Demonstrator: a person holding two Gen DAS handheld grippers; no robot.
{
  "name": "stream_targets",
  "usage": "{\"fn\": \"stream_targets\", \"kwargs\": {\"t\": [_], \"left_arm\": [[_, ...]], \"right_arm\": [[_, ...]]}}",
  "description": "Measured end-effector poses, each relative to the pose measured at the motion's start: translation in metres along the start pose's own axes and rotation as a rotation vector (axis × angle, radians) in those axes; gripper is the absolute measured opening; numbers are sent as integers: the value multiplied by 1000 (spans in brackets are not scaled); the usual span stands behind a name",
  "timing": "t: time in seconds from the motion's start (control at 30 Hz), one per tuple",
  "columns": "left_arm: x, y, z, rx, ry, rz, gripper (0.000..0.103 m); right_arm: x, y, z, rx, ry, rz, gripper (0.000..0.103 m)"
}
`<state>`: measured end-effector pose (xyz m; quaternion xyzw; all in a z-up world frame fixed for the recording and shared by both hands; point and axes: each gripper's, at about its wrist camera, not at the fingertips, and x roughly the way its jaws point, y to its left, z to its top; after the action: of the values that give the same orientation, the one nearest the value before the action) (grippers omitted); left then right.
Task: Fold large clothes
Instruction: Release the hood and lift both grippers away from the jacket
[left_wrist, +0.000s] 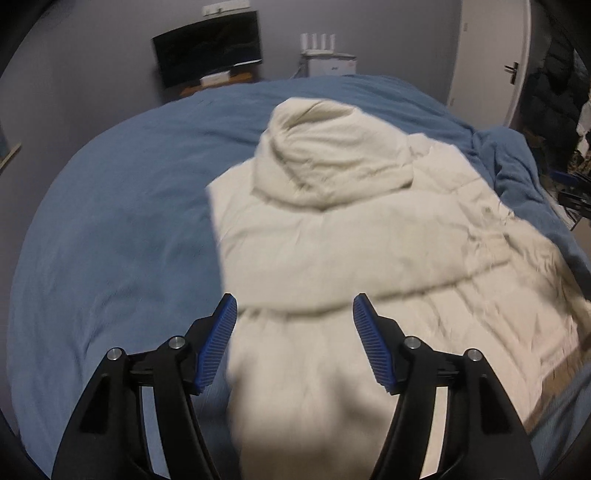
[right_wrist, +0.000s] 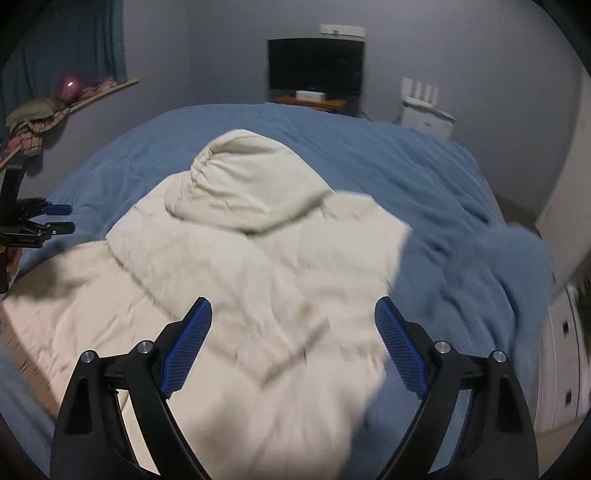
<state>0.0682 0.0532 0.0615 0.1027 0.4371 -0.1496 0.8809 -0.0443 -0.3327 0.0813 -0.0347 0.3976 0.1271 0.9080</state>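
Note:
A cream padded hooded jacket lies spread on a blue bed cover, back side up, its hood pointing away from me. My left gripper hangs above the jacket's near left part, jaws apart, nothing between the blue pads. In the right wrist view the same jacket fills the middle, hood at the far end. My right gripper hovers over its near right part, open wide and empty. The left gripper shows at the far left edge there.
The bed cover is rumpled at the right corner. Beyond the bed stand a dark monitor on a wooden stand and a white box with a router. A white drawer unit is at the right; a door is at the right of the left view.

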Motion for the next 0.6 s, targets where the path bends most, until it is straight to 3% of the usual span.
{"fn": "stream_targets", "kwargs": {"t": [0.27, 0.47, 0.6], "left_arm": [[-34, 21, -66, -134, 87, 9, 63], [-57, 13, -98, -187, 131, -11, 63], [-71, 5, -110, -203, 139, -26, 63]], "right_arm": [[-55, -10, -64, 85, 71, -54, 86], [-64, -6, -107, 214, 188, 22, 86], [-71, 3, -127, 246, 220, 38, 86]]}}
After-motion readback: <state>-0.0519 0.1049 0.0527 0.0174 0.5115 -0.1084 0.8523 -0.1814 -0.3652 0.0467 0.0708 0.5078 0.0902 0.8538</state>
